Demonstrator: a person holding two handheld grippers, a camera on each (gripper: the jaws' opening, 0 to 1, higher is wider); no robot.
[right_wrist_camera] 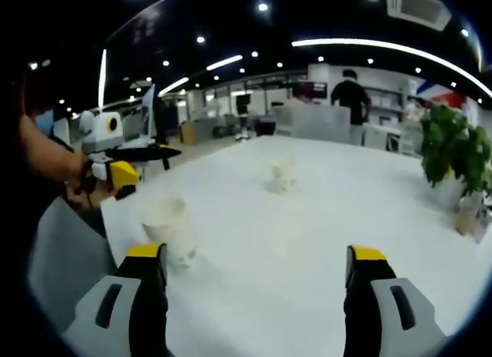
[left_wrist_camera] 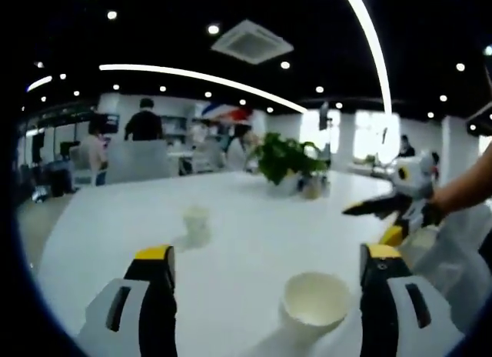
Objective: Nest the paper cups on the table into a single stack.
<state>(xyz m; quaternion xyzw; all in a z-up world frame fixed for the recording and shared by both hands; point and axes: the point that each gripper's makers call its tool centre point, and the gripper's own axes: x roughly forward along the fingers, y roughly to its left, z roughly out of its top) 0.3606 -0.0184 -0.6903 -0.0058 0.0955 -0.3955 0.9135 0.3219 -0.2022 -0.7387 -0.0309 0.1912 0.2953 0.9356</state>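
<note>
The near cup (left_wrist_camera: 314,298) sat at five o'clock in your left gripper view, between that gripper's (left_wrist_camera: 267,265) spread, empty jaws; the far cup (left_wrist_camera: 196,221) stood well apart at eleven o'clock on the table (left_wrist_camera: 254,211). Nothing was nested yet. Your right gripper (right_wrist_camera: 254,265) also gaped, holding nothing.

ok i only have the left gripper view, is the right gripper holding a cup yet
observer: no, in the right gripper view the right gripper is open, with bare table between its jaws
operator: where's the near cup from that side
observer: the near paper cup stands just past that gripper's left jaw, off to the side of the gap
operator: and the far one
observer: the far paper cup sits near the middle of that view, further along the table
</note>
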